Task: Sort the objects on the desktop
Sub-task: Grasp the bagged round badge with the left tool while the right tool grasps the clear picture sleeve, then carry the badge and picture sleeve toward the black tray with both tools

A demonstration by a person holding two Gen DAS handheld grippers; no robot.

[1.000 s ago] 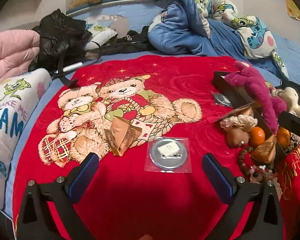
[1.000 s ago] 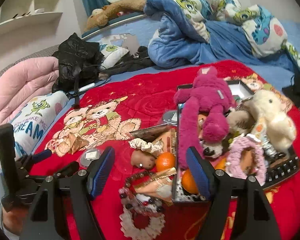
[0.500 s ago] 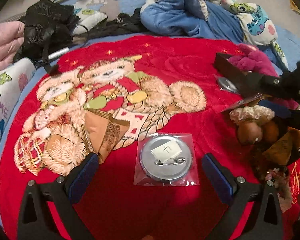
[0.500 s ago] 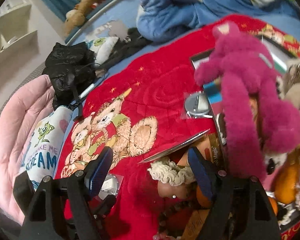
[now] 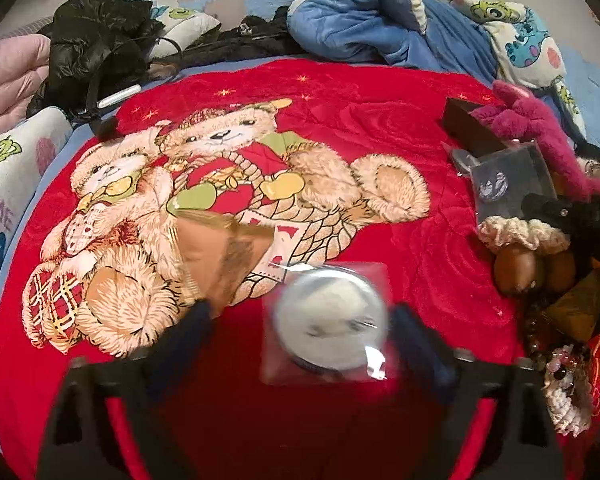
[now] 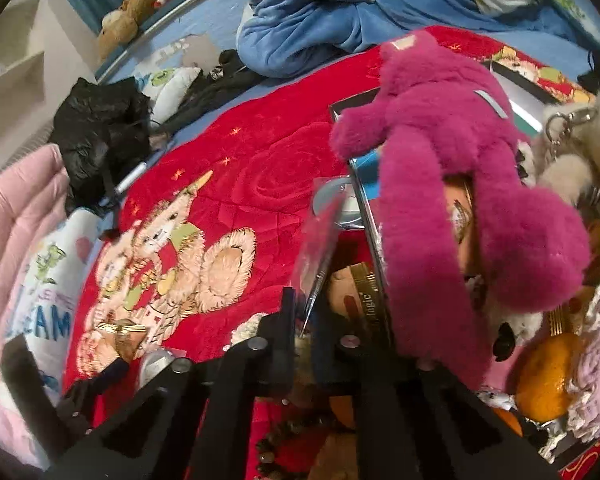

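Note:
A round silver badge in a clear bag (image 5: 328,316) lies on the red teddy-bear blanket (image 5: 380,120). My left gripper (image 5: 302,336) straddles it, blurred, its jaws closing; the pads do not press on it. A gold foil sachet (image 5: 220,256) lies just left of the badge. My right gripper (image 6: 305,316) is shut on a clear flat plastic packet (image 6: 316,248), which stands on edge between its fingers. The left wrist view shows that packet (image 5: 508,184) with a dark round print, beside the black box (image 5: 468,124).
A magenta plush toy (image 6: 460,160) drapes over the black box. Around it lie an orange (image 6: 548,376), a cream scrunchie (image 5: 516,232), a bead bracelet (image 6: 284,432) and a second badge (image 6: 336,200). Blue bedding (image 5: 360,12), a black jacket (image 5: 92,44) and pillows ring the blanket.
My left gripper has come down over the badge and its jaws have narrowed. My right gripper swung toward the box, rolled, and shut on the clear packet.

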